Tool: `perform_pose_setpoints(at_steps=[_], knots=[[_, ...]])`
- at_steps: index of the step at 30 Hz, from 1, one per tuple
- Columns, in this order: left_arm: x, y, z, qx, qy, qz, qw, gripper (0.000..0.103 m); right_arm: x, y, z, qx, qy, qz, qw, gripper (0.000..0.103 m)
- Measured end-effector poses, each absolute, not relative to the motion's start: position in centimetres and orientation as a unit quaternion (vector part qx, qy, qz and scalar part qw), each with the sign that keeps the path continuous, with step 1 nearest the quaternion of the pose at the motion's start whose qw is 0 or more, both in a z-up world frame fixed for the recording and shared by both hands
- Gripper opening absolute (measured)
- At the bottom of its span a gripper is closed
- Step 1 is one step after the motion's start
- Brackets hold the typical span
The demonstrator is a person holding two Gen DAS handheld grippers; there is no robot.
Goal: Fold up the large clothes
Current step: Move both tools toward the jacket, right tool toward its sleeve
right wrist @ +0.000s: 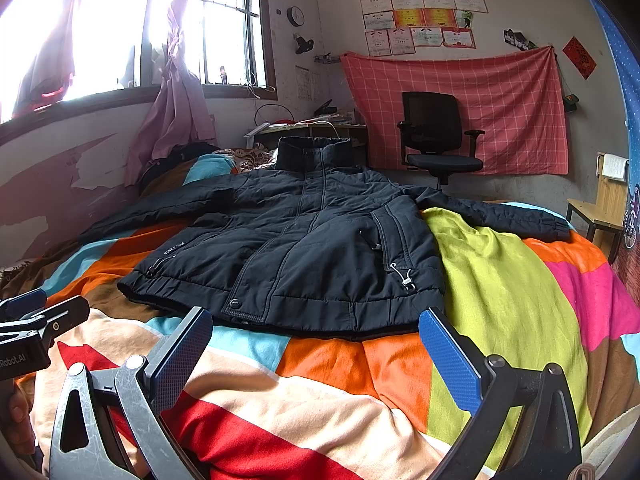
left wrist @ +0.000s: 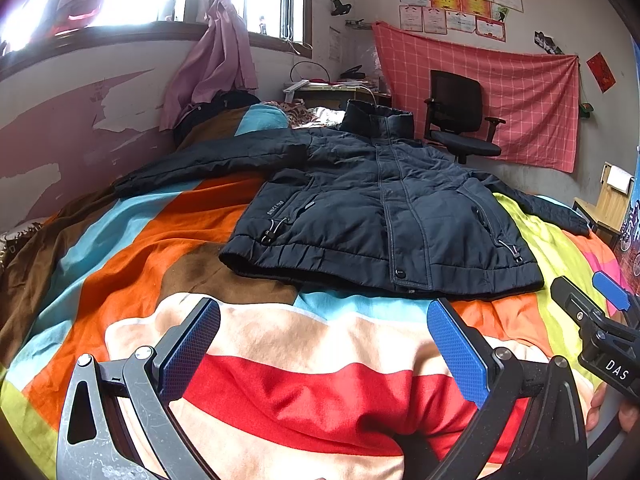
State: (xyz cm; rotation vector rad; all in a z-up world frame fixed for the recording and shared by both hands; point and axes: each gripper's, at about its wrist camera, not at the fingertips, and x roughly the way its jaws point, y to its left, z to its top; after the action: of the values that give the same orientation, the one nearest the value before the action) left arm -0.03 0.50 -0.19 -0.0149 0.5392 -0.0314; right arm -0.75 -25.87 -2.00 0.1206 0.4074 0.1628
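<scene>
A dark jacket [left wrist: 380, 208] lies zipped and face-up on a striped blanket [left wrist: 280, 360], its hem just ahead of the left gripper [left wrist: 324, 344] and right gripper [right wrist: 316, 354]. Both hover with jaws wide apart, holding nothing. The far sleeve ends are hard to make out.

Bed with multicoloured patchwork blanket [right wrist: 500, 288] fills the near scene. Left wall [left wrist: 52, 120]: paint peeling in patches. Above it, barred window [right wrist: 224, 32], strong daylight, overexposed; pink curtain [right wrist: 176, 108] tied back. Far wall: red checked cloth [right wrist: 500, 108], row of certificates [right wrist: 420, 20], round clock [right wrist: 295, 16]. Black office chair [right wrist: 436, 140] in front of cloth. Cluttered desk [right wrist: 316, 126] in far corner. Wooden stool [right wrist: 600, 208] far right.
</scene>
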Motion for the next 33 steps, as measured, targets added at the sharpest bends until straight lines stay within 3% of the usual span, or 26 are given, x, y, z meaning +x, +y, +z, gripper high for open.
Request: perform_pose_setpoints(at_steps=[9,19,26,33], knots=[[0.8,0.6,-0.2,-0.016,0.288,-0.041,0.957,0.101,-0.7,-25.9,-2.1,0.061,0.202,0.080,0.974,0.103],[5.9,-1.8,1.9,0.042,0.338,-0.062,0.938,0.101,1.5,-29.6,0.3,0.100,0.229,0.045,0.967,0.103],[14.5,-5.3,4.7,0.058,0.392,-0.078,0.915,0.101,7.4,-37.2,2.4,0.130,0.260,-0.019,0.957,0.103],[26.4,-10.2,6.0,0.077,0.428,-0.119,0.893,0.101,12.9,-44.7,3.3,0.182,0.226,-0.093,0.953,0.103]])
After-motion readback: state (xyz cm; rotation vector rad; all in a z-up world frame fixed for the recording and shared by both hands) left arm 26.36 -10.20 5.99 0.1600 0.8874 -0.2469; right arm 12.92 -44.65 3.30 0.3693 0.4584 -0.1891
